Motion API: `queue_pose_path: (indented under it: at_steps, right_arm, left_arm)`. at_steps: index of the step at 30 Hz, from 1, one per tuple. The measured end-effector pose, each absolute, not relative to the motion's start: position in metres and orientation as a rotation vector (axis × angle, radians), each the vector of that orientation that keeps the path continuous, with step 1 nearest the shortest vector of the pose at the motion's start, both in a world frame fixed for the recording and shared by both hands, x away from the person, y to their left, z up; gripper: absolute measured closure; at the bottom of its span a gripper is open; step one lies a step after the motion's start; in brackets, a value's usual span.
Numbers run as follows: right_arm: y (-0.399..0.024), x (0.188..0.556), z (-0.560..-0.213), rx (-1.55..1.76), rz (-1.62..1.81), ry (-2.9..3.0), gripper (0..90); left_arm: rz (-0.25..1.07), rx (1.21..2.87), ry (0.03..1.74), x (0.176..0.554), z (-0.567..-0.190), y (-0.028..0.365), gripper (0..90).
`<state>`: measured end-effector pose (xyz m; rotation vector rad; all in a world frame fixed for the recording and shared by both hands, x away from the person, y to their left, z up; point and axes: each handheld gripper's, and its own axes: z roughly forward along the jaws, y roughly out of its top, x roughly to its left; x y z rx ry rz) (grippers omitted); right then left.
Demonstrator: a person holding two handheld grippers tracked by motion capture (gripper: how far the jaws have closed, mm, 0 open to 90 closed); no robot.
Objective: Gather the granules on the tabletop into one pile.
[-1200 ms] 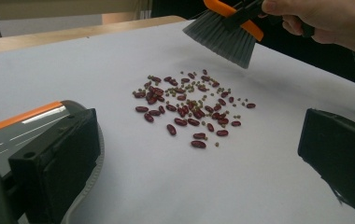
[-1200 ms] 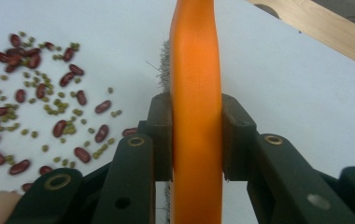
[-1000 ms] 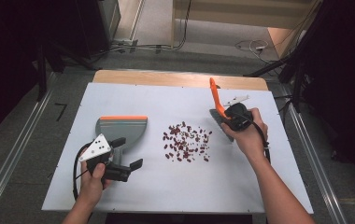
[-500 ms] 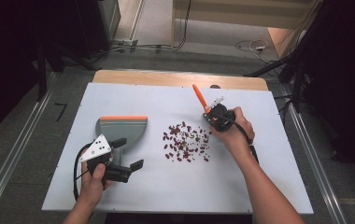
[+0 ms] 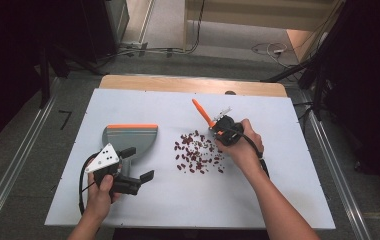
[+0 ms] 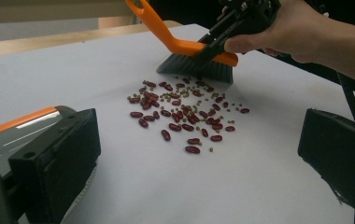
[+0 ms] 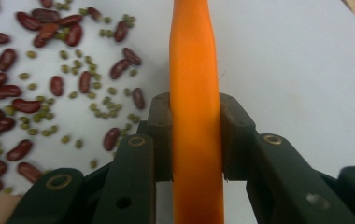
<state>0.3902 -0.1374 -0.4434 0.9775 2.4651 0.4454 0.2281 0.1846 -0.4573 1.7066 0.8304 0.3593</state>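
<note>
Sweeping is about to kick off here. The right gripper [image 5: 217, 126] is clamped tight on the orange handle of a small brush [image 6: 197, 61] — the right gripper view shows both pads squeezing the handle with no slack. Compared with a second ago, that hand has slid in from about 3 o'clock of the pile and dropped a bit, so the grey bristles now sit right at the far edge of the beans [image 5: 198, 152], touching or just shy of them; I can't tell which. A second back the brush was well off to the side, so this reads as lining up for the first stroke.

The beans — red ones mixed with little green ones — lie scattered mid-table, untouched so far as I can see. The dustpan [image 5: 129, 136] waits at roughly 9 o'clock of the pile, its orange-edged lip flat on the table [image 5: 298, 190]. The left gripper [image 5: 129, 167] hasn't budged; its jaws stand wide apart and hold nothing, though one jaw sits right beside the dustpan.

My guess is the next move is a drag toward 9 o'clock, and that dustpan may need steadying.
</note>
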Motion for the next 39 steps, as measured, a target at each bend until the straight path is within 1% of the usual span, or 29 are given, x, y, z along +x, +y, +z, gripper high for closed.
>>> queue_pose_path:
  at_steps: [18, 25, 34, 39]
  right_arm:
    - [-0.116, 0.365, -0.443, 0.897, 0.48, 2.541, 68.7]
    - [-0.117, 0.36, -0.439, 0.88, 0.499, 2.58, 68.8]
    - [-0.123, 0.369, -0.42, 0.859, 0.577, 2.548, 69.0]
    - [-0.118, 0.387, -0.408, 0.816, 0.625, 2.516, 69.0]
  left_arm:
    - [0.37, 1.705, 0.834, 0.228, -0.456, 0.188, 0.0]
    - [0.371, 1.704, 0.836, 0.228, -0.456, 0.188, 0.0]
    - [0.375, 1.702, 0.832, 0.228, -0.456, 0.189, 0.0]
    - [0.381, 1.699, 0.833, 0.227, -0.455, 0.189, 0.0]
